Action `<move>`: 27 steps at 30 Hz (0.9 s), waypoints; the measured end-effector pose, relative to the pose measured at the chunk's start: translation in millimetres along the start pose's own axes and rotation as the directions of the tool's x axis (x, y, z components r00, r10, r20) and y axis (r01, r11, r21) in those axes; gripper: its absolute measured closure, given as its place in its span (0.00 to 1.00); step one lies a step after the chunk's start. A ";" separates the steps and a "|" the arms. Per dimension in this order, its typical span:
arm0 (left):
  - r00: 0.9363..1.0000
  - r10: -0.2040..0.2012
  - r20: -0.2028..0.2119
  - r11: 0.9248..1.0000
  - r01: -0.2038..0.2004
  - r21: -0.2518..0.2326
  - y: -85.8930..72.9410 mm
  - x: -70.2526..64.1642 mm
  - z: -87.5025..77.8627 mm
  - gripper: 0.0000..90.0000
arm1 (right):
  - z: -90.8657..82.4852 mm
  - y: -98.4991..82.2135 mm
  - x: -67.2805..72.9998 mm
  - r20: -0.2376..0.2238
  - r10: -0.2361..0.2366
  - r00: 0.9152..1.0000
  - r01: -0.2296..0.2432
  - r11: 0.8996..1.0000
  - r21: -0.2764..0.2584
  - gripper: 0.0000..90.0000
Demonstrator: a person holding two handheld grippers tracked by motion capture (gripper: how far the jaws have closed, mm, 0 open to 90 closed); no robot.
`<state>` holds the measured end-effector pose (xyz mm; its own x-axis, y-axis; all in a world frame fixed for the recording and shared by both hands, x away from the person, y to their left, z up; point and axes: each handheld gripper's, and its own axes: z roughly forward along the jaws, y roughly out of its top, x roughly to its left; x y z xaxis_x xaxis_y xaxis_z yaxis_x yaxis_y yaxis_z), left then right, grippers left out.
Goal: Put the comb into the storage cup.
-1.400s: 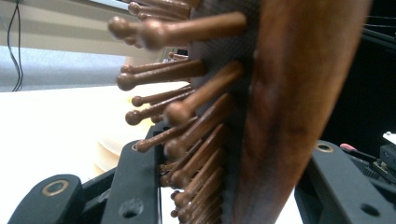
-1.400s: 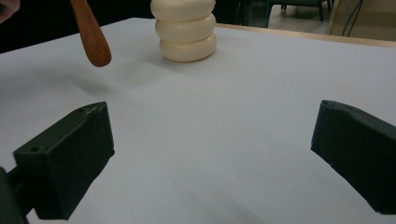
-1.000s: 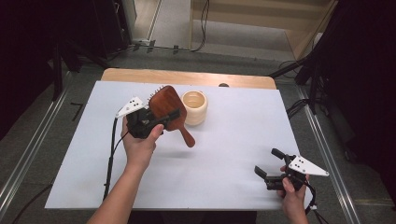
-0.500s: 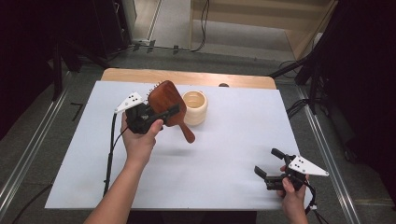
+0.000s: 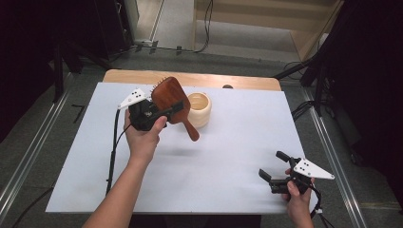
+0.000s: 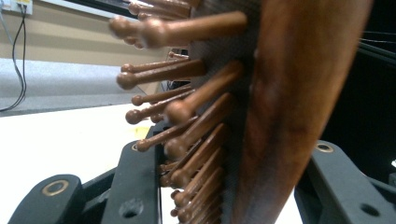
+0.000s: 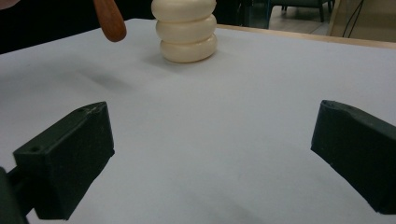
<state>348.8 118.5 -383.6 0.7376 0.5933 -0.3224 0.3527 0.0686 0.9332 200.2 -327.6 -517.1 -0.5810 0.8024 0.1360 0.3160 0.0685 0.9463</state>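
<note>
Grey floor (image 5: 176,28), dark surrounds, wood furniture (image 5: 266,19).

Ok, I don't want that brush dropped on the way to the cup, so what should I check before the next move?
1. Left gripper shut on the hairbrush: ok, fingers clamp its head.
2. Brush lifted off the table: ok.
3. Cup upright, mouth open: ok.
4. Handle clear of the cup: cannot tell, they look close.
5. Right gripper out of the way: ok, open, near the table's front edge.
</note>
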 end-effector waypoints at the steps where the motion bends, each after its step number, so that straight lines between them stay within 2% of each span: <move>1: 1.000 0.001 -0.001 1.000 -0.001 -0.001 0.6 0.1 0.3 0.63 | 0.0 0.0 0.0 0.000 0.000 1.000 0.000 1.000 0.000 0.00; 9: 1.000 0.008 -0.001 1.000 -0.008 -0.011 9.5 0.3 3.7 0.63 | -0.5 -0.2 -0.3 0.001 0.002 1.000 -0.002 1.000 -0.002 0.00; 27: 1.000 0.009 -0.006 1.000 -0.009 -0.020 17.9 6.6 13.2 0.64 | -0.6 -0.4 -0.9 -0.003 0.003 1.000 -0.003 1.000 -0.005 0.00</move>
<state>367.5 113.0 -371.1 0.7375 0.5986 -0.3128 0.3343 0.0789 0.9392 200.2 -328.8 -517.4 -0.5820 0.8011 0.1398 0.3142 0.0630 0.9472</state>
